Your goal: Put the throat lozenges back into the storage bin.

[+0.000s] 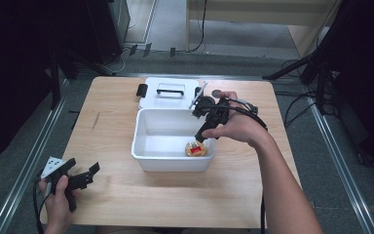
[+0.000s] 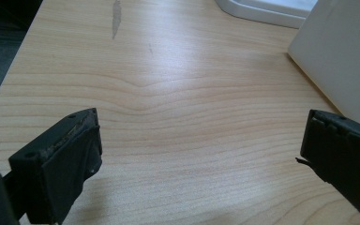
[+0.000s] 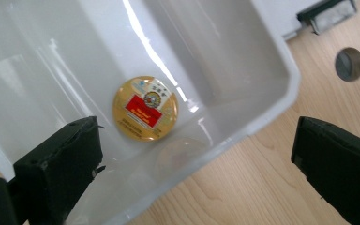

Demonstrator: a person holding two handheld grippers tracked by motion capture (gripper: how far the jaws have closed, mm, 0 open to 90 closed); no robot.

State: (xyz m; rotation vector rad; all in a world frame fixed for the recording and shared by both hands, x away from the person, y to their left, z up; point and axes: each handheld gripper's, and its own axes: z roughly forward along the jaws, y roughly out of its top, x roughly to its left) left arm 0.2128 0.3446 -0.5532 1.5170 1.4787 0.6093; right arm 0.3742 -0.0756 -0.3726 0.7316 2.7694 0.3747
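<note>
A round golden tin (image 1: 196, 148) (image 3: 145, 108) with a red label lies flat on the bottom of the white plastic bin (image 1: 143, 155) (image 3: 272, 101), near its front right corner. My right gripper (image 1: 200, 137) (image 3: 194, 154) hovers above the tin, pointing down into the bin, jaws open and wide apart with nothing between them. At the table's near left corner my left gripper (image 1: 91, 173) (image 2: 201, 140) is held low over bare wood, open and empty. The bin's side wall (image 2: 342, 56) shows at the right of the left gripper view.
The bin's white lid (image 1: 168, 92) with a black handle and black latch (image 3: 327, 14) lies flat behind the bin. A small round grey hole (image 1: 216, 93) (image 3: 349, 64) sits in the wooden tabletop (image 1: 112, 195) by the right hand. Dark stands and cables surround the table.
</note>
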